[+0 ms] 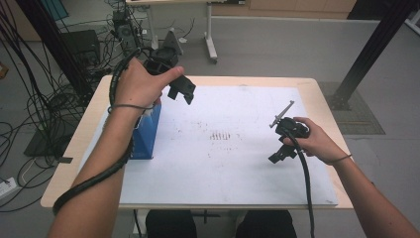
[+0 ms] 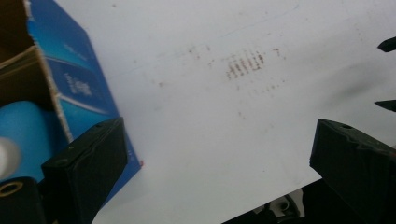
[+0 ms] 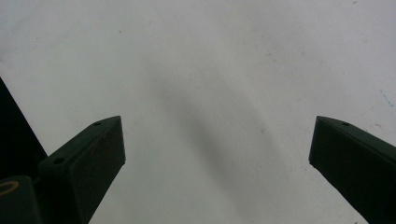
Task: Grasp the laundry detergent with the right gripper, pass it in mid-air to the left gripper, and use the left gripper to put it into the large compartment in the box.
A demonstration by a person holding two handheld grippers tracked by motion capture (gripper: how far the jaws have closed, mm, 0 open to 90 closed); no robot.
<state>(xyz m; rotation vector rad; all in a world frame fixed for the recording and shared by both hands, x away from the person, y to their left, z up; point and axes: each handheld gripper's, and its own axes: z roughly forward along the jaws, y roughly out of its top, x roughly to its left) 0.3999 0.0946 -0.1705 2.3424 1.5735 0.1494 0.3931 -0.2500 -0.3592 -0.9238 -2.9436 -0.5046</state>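
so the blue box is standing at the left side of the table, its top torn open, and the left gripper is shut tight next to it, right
Not quite. The blue box does stand at the left side of the table, top torn open, but the left gripper beside it is open, not shut. The left gripper view shows its two black jaws wide apart with bare white surface between them.

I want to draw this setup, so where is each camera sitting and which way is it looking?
High view: sits above the person's side, looks forward and down on the table; both forearms, the left hand-held gripper and the right hand-held gripper show.
Left gripper view: rides the left hand-held gripper, looks down at the white sheet and the open blue box; its two black jaws stand apart.
Right gripper view: rides the right hand-held gripper, looks at the white sheet; jaws apart.
Shared: the high and left gripper views both show the blue box and the brown smudges.
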